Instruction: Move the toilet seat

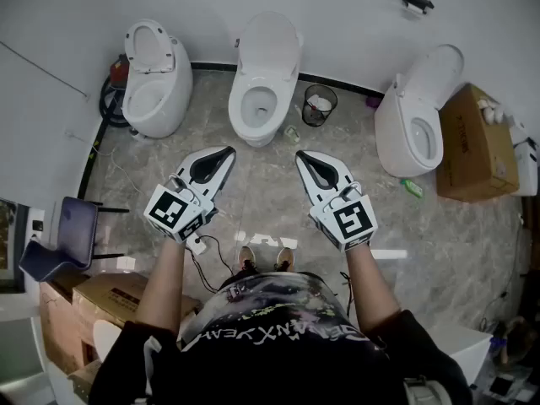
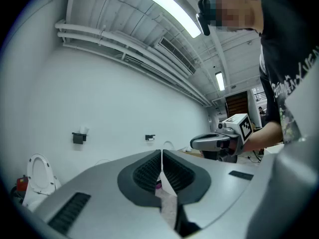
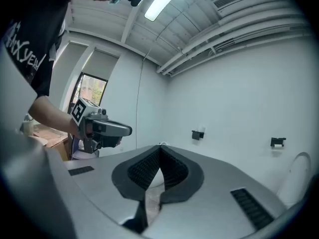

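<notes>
**Head view, looking steeply down.** We see three white toilets standing on a marbled floor (image 1: 253, 201) along a white wall. The left toilet (image 1: 156, 83) has a ring-shaped seat standing upright. The middle toilet (image 1: 261, 99) lies straight ahead of the person. Its toilet seat (image 1: 270, 42) is raised and leans toward the wall, though from above we cannot separate the seat from the lid. The right toilet (image 1: 413, 133) is turned sideways, also with its cover up. A small wire bin (image 1: 320, 105) stands between the middle and right toilets, and a cardboard box (image 1: 477, 146) sits just beside the right one.

**Tools.** The left tool (image 1: 228, 152) and the right tool (image 1: 301, 155) are held side by side above the floor. Both point toward the middle toilet and stand apart from it. Neither touches the seat.

**Left gripper view.** We see the left tool (image 2: 161, 152) with its jaws together and nothing between the ribbed pads. The right tool (image 2: 219, 142) shows beyond it.

**Right gripper view.** The right tool (image 3: 159, 147) likewise has its jaws closed on nothing. The left tool (image 3: 107, 130) is visible at the left.
</notes>
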Demonstrator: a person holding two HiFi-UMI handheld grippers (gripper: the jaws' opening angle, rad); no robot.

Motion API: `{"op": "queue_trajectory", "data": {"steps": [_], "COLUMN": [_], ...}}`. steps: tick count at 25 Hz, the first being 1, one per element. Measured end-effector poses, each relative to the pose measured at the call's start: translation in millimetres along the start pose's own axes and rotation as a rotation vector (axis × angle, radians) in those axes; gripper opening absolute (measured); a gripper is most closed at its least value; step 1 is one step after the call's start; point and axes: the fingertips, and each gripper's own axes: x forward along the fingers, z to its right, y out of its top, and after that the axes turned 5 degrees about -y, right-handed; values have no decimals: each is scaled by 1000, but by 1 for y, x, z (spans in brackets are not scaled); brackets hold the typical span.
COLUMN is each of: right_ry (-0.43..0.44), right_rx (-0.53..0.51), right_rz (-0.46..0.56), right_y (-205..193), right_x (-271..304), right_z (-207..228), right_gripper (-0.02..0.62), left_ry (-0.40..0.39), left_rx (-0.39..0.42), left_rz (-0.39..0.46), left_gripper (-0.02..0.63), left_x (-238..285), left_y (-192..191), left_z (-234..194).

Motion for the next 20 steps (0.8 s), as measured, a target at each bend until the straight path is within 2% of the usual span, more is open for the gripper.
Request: {"op": "queue_trajectory", "data": {"steps": [3,6,10,20], "right_ry": [5,2,4,-13], "right_rx": [-25,-15,-33,23], "right_rz": [46,26,51,-5], "right_y": [1,0,-1,-9], "right_x": [4,5,9,11], "right_z": [3,4,6,13], "right_gripper": [-2,-2,-2,2], "left_ry": [-2,-1,1,-8], "left_rx": [3,0,-5,-17], "left_rz": [-6,-6,-6,-20], "left_gripper": [29,29,29,29], "left_x": [-1,1,2,14], "left_y": [-1,-1,-3,-11], "left_z": [0,-1,-3,-6]}}
